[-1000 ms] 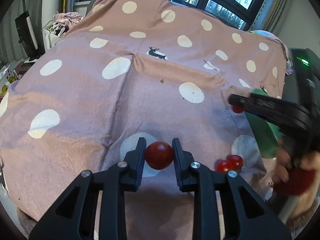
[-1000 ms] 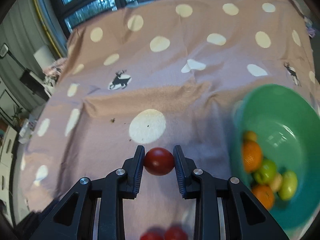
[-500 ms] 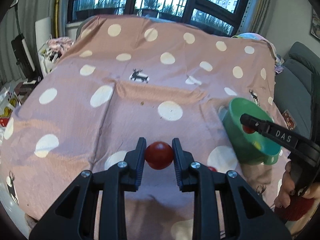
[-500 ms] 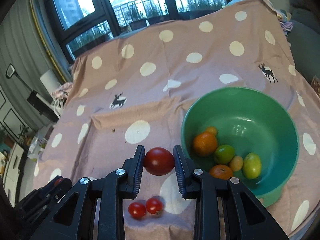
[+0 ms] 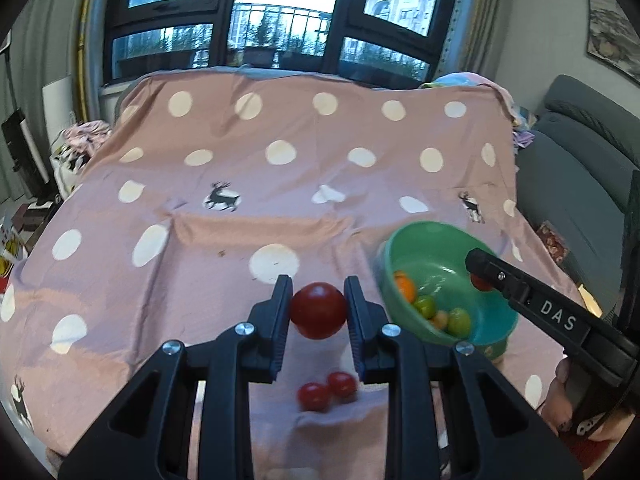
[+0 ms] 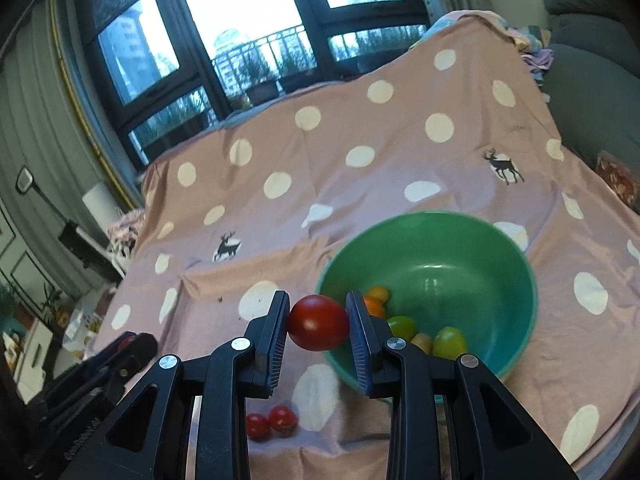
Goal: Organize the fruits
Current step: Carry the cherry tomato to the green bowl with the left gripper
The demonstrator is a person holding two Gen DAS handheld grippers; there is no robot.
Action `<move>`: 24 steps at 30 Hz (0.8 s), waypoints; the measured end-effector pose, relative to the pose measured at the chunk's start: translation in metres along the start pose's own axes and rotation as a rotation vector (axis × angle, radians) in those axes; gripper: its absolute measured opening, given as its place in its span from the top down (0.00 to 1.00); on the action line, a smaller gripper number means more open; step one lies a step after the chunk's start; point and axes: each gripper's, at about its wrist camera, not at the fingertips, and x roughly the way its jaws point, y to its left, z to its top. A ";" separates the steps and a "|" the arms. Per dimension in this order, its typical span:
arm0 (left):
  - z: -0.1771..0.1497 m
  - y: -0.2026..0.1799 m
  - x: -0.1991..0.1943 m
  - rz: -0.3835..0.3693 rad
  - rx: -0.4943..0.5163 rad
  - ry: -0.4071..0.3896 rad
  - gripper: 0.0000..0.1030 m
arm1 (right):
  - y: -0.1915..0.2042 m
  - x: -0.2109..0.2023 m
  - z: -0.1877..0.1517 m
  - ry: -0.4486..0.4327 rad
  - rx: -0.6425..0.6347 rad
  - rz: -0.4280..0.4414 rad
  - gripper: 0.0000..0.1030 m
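While each gripper is clamped on a red tomato, the left gripper (image 5: pixel 318 312) holds its tomato (image 5: pixel 318 310) above the pink polka-dot cloth (image 5: pixel 200 240), and the right gripper (image 6: pixel 318 322) holds its tomato (image 6: pixel 318 322) at the near rim of the green bowl (image 6: pixel 500 240). Bowl sits at 3 o'clock from the left gripper and contains oranges (image 6: pixel 374 306) and green fruits (image 6: pixel 450 340); two small tomatoes (image 5: pixel 326 390) lie touching on the cloth at 6 o'clock from the left gripper's tomato

I see a pink polka-dot cloth (image 5: pixel 224 264) covering what seems to be a table. On it stands a green bowl (image 6: pixel 516 248); two small red tomatoes (image 6: pixel 272 421) lie touching, near the bowl's front left.
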 end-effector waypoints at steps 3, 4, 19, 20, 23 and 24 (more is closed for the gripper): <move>0.002 -0.014 0.003 -0.022 0.018 -0.004 0.75 | -0.011 -0.009 0.002 -0.026 0.024 0.001 0.70; 0.003 -0.018 0.004 -0.030 0.023 -0.003 0.75 | -0.014 -0.012 0.003 -0.034 0.030 -0.008 0.70; 0.011 -0.076 0.039 -0.150 0.085 0.043 0.75 | -0.077 -0.027 0.006 -0.075 0.180 -0.090 0.70; 0.011 -0.079 0.042 -0.154 0.089 0.048 0.75 | -0.081 -0.026 0.006 -0.072 0.188 -0.097 0.70; 0.010 -0.088 0.050 -0.172 0.100 0.069 0.75 | -0.093 -0.023 0.006 -0.063 0.217 -0.115 0.70; 0.009 -0.091 0.054 -0.177 0.106 0.079 0.75 | -0.096 -0.023 0.005 -0.059 0.224 -0.113 0.70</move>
